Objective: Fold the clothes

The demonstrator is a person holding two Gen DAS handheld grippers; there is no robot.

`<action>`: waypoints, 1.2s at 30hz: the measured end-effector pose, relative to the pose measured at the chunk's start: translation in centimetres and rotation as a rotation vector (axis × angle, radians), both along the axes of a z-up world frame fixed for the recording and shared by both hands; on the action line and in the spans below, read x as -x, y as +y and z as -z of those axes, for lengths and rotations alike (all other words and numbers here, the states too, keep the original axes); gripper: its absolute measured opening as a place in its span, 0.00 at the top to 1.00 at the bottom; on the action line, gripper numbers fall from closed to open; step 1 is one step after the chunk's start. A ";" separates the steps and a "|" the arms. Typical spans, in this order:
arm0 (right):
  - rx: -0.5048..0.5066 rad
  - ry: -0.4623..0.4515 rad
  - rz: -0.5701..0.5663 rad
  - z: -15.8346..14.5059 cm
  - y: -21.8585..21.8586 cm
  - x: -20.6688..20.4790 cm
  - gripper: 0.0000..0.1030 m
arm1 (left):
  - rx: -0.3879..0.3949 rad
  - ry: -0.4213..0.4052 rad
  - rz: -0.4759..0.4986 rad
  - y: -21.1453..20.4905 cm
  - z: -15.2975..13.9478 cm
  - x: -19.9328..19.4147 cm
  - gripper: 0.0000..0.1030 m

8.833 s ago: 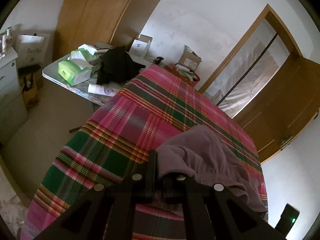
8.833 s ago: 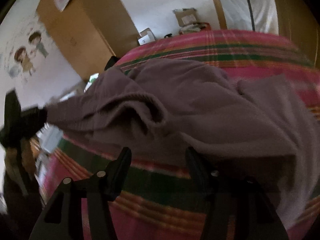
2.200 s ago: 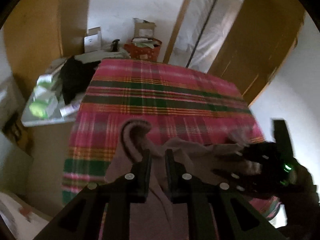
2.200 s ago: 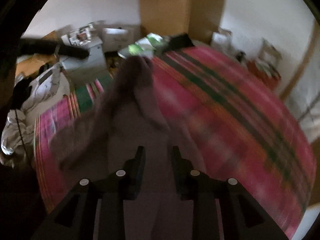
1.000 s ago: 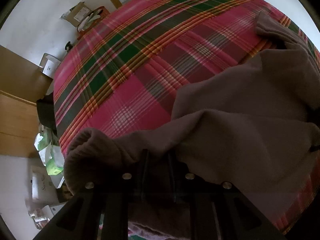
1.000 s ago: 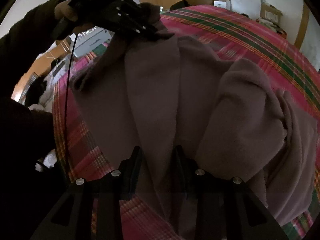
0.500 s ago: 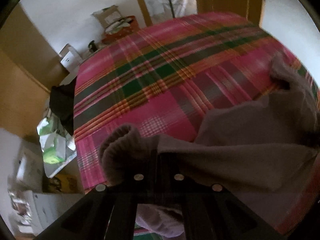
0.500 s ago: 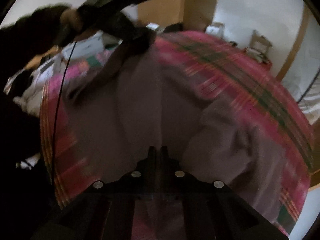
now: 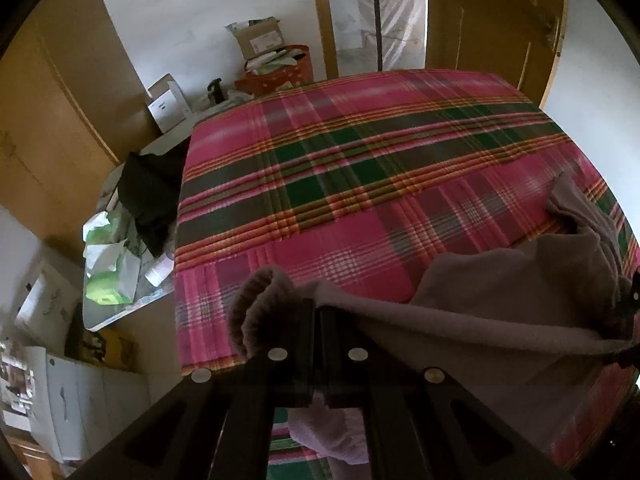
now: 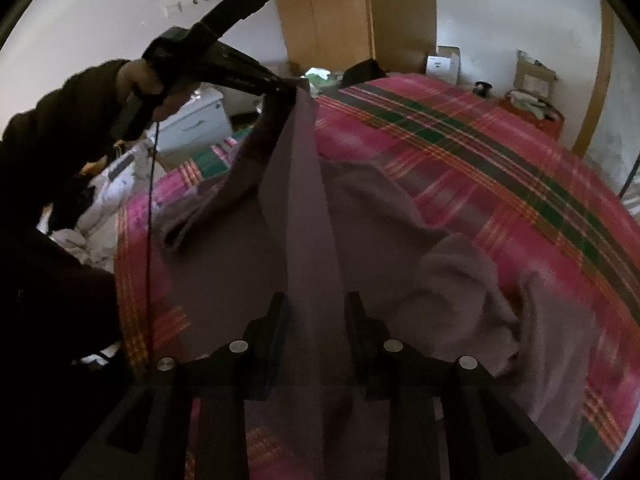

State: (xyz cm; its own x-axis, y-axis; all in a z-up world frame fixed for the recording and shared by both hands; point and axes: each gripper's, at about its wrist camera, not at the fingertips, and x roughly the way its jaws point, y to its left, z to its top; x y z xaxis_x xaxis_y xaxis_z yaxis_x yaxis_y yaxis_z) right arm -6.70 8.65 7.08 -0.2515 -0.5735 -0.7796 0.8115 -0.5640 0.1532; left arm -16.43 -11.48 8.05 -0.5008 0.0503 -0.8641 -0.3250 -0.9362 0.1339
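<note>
While the mauve garment (image 10: 248,264) lies spread over the near part of the bed (image 9: 360,184), 1 edge of it is raised clear of the plaid cover.

Left gripper (image 9: 318,312): jaws together, clamped on a ribbed hem of the garment; the cloth bulges in a loop just left of the fingers and runs off to the right as a taut band. In the right wrist view the same gripper (image 10: 298,86) shows above the bed, held by a hand (image 10: 140,80) in a dark sleeve (image 10: 68,120), with the garment hanging from its tip.

Right gripper (image 10: 314,312): jaws opening, fingers standing apart; a flat strip of the garment passes between them, and the pads do not appear to press on it.

Bed: pink, green and orange plaid cover, bare over its far half.

Bench (image 9: 120,308), left of the bed: green and white packets (image 9: 108,264), a dark cloth (image 9: 148,196).

Far wall: cardboard boxes (image 9: 258,40), an orange basket (image 9: 288,72), a wooden door (image 9: 488,20).
</note>
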 end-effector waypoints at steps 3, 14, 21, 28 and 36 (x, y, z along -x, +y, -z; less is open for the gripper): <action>-0.006 -0.014 -0.013 0.5 -0.2 0.0 0.66 | -0.005 0.005 -0.007 -0.3 -0.1 -0.1 0.98; -0.144 0.098 0.101 1.6 0.2 0.5 0.94 | -0.027 0.029 -0.052 -1.3 -1.0 -0.2 0.98; -0.077 0.220 0.242 -3.5 1.8 3.0 0.97 | -0.086 0.049 -0.103 -2.4 -2.4 0.2 0.98; -0.116 0.345 0.298 -6.4 1.4 6.3 0.97 | -0.135 0.074 -0.156 -3.2 -3.4 1.4 0.98; -0.224 0.434 0.310 -5.9 -0.9 10.4 0.97 | -0.161 0.058 -0.209 -4.1 -2.9 3.9 0.98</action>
State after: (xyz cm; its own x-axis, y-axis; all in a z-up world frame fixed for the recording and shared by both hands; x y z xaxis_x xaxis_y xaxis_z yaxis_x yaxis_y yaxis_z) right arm -17.13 7.77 13.00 -0.7053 -0.2548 -0.6616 0.5648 -0.7660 -0.3071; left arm -20.29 -15.54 10.97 -0.5629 0.0756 -0.8230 -0.1189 -0.9929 -0.0099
